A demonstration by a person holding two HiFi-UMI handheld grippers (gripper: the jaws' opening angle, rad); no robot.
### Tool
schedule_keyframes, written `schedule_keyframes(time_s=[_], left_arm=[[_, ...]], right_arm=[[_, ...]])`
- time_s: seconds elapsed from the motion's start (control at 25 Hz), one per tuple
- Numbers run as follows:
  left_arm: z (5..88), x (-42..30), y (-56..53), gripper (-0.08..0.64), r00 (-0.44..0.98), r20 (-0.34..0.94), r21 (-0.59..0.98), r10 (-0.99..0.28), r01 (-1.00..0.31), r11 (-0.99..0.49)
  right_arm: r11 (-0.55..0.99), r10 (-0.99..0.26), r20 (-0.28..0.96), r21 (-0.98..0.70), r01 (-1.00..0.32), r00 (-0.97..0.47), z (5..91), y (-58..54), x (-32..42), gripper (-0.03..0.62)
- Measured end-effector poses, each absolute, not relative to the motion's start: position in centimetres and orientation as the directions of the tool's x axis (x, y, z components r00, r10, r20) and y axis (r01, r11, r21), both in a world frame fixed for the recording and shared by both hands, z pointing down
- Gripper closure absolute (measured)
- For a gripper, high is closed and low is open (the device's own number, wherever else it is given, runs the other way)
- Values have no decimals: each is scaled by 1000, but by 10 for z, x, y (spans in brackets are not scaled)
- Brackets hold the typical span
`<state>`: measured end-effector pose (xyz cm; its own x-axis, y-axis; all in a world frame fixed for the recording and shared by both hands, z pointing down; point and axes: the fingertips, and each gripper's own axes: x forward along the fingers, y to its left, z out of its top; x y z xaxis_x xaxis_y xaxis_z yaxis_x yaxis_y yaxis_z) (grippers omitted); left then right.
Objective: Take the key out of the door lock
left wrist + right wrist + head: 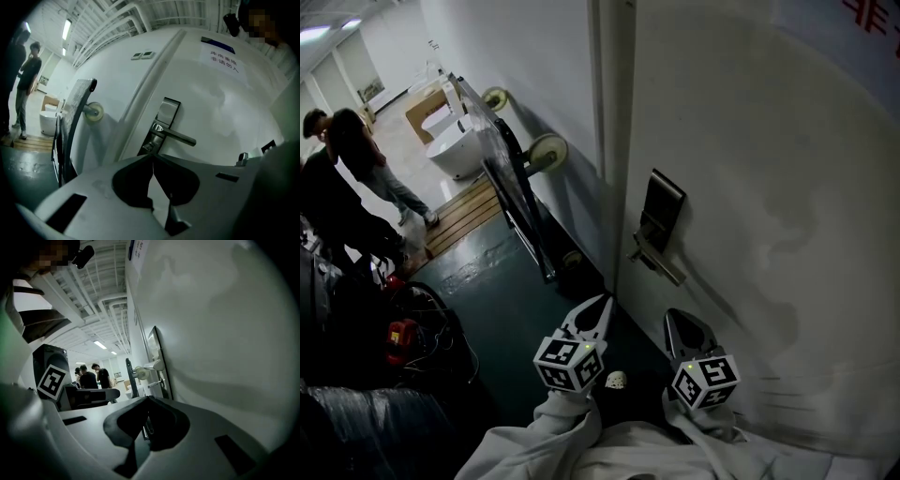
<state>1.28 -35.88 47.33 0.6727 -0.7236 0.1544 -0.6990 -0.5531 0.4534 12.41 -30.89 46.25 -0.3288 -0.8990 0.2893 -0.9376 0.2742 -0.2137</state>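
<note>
My left claw (152, 156) and right claw (147, 398) are both closed and empty, apart from the lock (165, 117). Door sign (224, 60): Chinese print, apparently too blurred to read.

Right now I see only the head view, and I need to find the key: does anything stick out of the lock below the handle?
Observer: Yes. The left gripper view shows a small metal stub, probably the key, under the lever handle.
Operator: Are the jaws on that side open?
Observer: No, the left gripper is shut, nothing between its jaws.
Operator: And the other?
Observer: The right gripper is shut and empty too.
</note>
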Motion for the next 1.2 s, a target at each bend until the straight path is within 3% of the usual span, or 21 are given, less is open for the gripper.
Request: schedule_keyframes(time_s=[0.2,0.36,0.4,0.44,0.56,0.64,0.96,1.2], left_arm=[[478,15,-375,545,686,118,596,-718,-627,-501],[482,20,-391,542,703,59,766,-709,-488,-419],[484,24,-394,503,714,39,812,-699,-430,-394],[485,29,-397,400,726,14,856,-687,-364,-367],[488,41,-408,360,734,-62,949,-676,-166,-267],[492,47,-416,356,729,-82,970,-679,-98,-223],[510,65,-440,354,725,-70,987,-685,-47,-151],[501,75,-450,356,713,-155,987,-684,79,-141]], right_arm=[[263,-896,309,-206,-943,-318,464,-310,123,540],[256,-893,325,-200,-946,-311,465,-312,121,540],[255,-892,329,-198,-946,-309,466,-313,121,540],[253,-891,334,-197,-947,-308,466,-313,121,540],[250,-887,347,-193,-949,-304,468,-315,123,540],[249,-886,352,-189,-950,-302,468,-316,124,540],[247,-875,377,-192,-950,-304,474,-317,125,540],[258,-866,387,-196,-946,-317,478,-321,122,540]])
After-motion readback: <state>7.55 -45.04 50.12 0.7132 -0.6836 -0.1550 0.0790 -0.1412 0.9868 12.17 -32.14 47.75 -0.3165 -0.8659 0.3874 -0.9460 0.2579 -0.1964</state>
